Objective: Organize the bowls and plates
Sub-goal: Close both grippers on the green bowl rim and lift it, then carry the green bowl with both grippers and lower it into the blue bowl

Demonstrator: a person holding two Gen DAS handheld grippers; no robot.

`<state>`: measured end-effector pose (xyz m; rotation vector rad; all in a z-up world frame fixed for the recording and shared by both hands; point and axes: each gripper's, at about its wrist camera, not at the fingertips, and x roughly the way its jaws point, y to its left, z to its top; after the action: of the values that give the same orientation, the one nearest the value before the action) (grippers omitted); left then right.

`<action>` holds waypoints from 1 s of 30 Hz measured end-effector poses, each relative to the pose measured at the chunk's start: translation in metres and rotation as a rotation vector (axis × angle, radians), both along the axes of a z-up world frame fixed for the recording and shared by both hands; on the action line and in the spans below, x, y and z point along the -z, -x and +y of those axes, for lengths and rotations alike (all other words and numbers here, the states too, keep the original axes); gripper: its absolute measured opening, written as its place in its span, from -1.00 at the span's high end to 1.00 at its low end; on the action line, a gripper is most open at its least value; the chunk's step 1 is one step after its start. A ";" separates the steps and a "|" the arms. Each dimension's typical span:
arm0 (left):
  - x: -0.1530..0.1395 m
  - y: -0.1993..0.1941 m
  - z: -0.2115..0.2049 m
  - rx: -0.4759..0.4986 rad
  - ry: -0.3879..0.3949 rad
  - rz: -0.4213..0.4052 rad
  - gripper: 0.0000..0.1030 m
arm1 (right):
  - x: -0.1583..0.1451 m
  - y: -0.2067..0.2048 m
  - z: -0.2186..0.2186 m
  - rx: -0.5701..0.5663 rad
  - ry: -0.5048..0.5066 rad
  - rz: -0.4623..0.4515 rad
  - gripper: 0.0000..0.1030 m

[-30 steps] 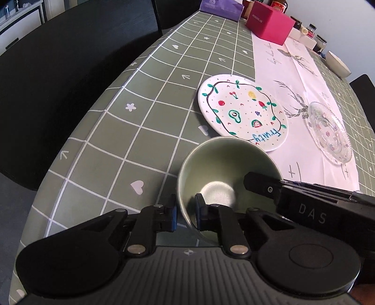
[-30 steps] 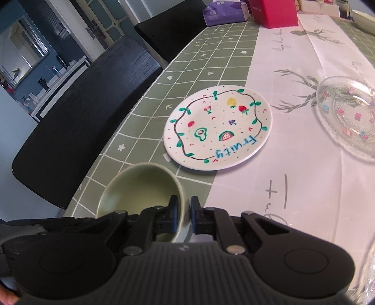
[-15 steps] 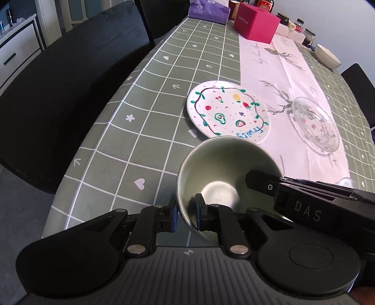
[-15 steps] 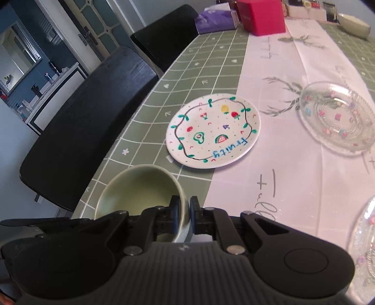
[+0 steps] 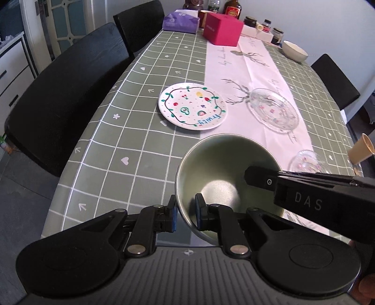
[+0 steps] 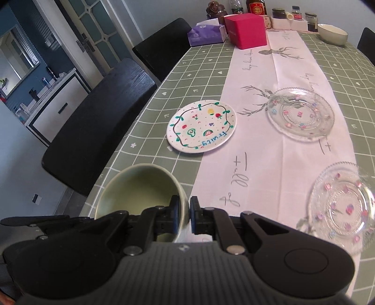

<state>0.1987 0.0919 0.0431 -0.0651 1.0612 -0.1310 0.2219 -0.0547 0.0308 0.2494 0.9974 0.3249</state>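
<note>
Both grippers hold one green bowl (image 5: 225,169) (image 6: 138,187) above the table's near end. My left gripper (image 5: 185,212) is shut on its near rim; my right gripper (image 6: 183,217) is shut on the rim's right side. A white fruit-painted plate (image 5: 192,105) (image 6: 201,126) lies ahead on the green checked cloth. A clear glass plate (image 5: 273,110) (image 6: 301,113) sits on the white runner. A second glass plate (image 6: 339,208) (image 5: 305,162) lies at the near right. A cream bowl (image 5: 294,50) (image 6: 332,34) stands at the far end.
A pink box (image 5: 222,31), a purple tissue pack (image 5: 181,22) and several jars (image 6: 295,14) stand at the far end. Black chairs (image 5: 63,93) (image 6: 98,117) line the left side, another (image 5: 332,79) the right. A paper cup (image 5: 361,149) is at the right edge.
Both grippers have risen and pulled back with the green bowl; the plates now look farther away and more of the table shows.
</note>
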 end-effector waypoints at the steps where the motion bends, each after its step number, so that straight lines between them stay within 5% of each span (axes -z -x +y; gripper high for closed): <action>1: -0.003 0.006 -0.001 0.007 0.004 -0.005 0.68 | -0.005 0.007 -0.001 0.001 0.009 0.000 0.86; 13: -0.029 0.083 -0.020 0.174 0.050 -0.048 0.69 | -0.040 0.112 -0.026 0.064 0.057 -0.056 0.85; 30: 0.004 0.132 -0.049 0.402 -0.057 0.050 0.66 | 0.018 0.157 -0.068 0.051 -0.097 0.175 0.80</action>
<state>0.0670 0.0427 0.0389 0.1989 1.1172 -0.4634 0.0645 -0.1222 0.0129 0.3952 1.1474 0.3093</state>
